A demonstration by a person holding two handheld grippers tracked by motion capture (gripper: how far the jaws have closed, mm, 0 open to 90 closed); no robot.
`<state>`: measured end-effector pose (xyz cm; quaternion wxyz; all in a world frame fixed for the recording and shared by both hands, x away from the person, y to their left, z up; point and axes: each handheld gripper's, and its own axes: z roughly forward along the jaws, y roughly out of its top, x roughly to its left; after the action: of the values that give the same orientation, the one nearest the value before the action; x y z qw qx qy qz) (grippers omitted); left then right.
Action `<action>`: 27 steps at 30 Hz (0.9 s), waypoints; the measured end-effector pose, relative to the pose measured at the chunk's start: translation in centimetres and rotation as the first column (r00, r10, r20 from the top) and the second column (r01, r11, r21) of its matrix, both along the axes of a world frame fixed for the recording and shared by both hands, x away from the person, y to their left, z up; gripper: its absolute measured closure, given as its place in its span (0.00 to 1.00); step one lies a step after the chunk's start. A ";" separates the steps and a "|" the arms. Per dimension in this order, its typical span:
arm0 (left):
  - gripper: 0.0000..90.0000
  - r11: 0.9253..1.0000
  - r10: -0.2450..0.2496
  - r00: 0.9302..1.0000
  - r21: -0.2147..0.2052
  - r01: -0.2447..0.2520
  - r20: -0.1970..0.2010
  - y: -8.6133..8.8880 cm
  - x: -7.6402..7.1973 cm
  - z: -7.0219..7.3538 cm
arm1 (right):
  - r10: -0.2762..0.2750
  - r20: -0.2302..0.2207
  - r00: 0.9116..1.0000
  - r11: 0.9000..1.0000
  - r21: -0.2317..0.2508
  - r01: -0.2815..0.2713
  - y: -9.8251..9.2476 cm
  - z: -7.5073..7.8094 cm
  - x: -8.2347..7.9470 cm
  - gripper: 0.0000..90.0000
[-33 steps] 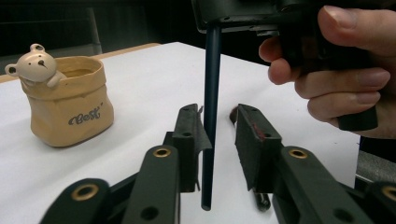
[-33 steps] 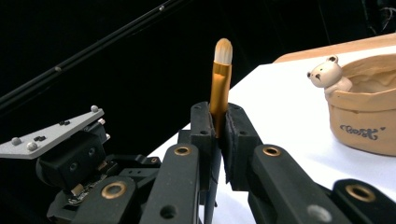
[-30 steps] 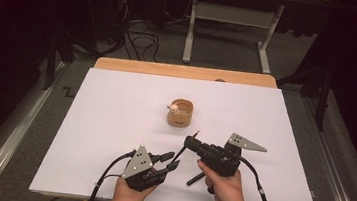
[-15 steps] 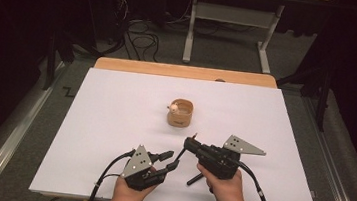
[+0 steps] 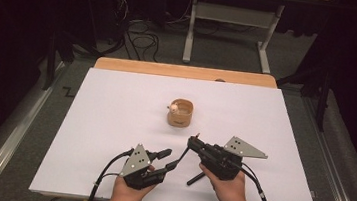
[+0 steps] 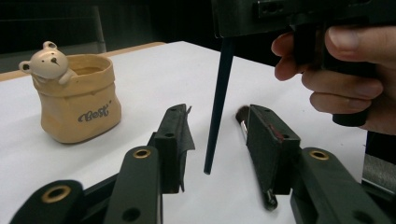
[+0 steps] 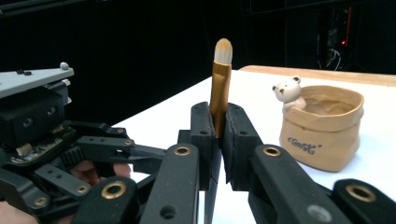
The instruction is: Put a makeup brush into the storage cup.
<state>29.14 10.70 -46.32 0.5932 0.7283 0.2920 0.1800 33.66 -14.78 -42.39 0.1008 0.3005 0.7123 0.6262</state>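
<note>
My right gripper point(image 7: 218, 135) clamped the gold-ferruled, dark-handled makeup brush point(image 7: 219, 84); its handle hung upright between my left gripper's point(image 6: 215, 137) open, just-widened jaws, touching neither.

the brush point(image 7: 220, 88) is showing a glossy gold metal collar, soft pale bristles and a smooth dark handle. the bear pot point(image 7: 322, 132) is looking like matt tan ceramic, wrinkled like a paper bag. the table point(image 5: 114, 114) is wearing a smooth matt white sheet over a wooden edge. the right gripper point(image 7: 218, 126) is looking like matt black plastic with brass-coloured rivets.
</note>
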 end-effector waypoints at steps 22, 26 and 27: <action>0.23 0.994 0.105 0.994 -0.007 -0.105 -0.026 1.8 1.2 -0.4 | -0.064 0.098 0.993 0.996 -0.051 0.069 -1.8 0.3 0.1 0.94; 0.19 0.992 0.120 0.992 -0.023 -0.121 -0.037 2.6 1.4 0.0 | -0.083 0.106 0.991 0.995 -0.050 0.089 -2.3 0.4 0.2 0.94; 0.18 0.991 0.128 0.991 -0.023 -0.129 -0.032 2.8 1.4 0.2 | -0.086 0.105 0.991 0.995 -0.050 0.092 -2.4 0.4 0.3 0.94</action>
<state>30.54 13.48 -46.16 0.5847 0.7033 0.3497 0.2029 33.93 -17.20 -42.00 0.1732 0.2965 0.7089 0.6161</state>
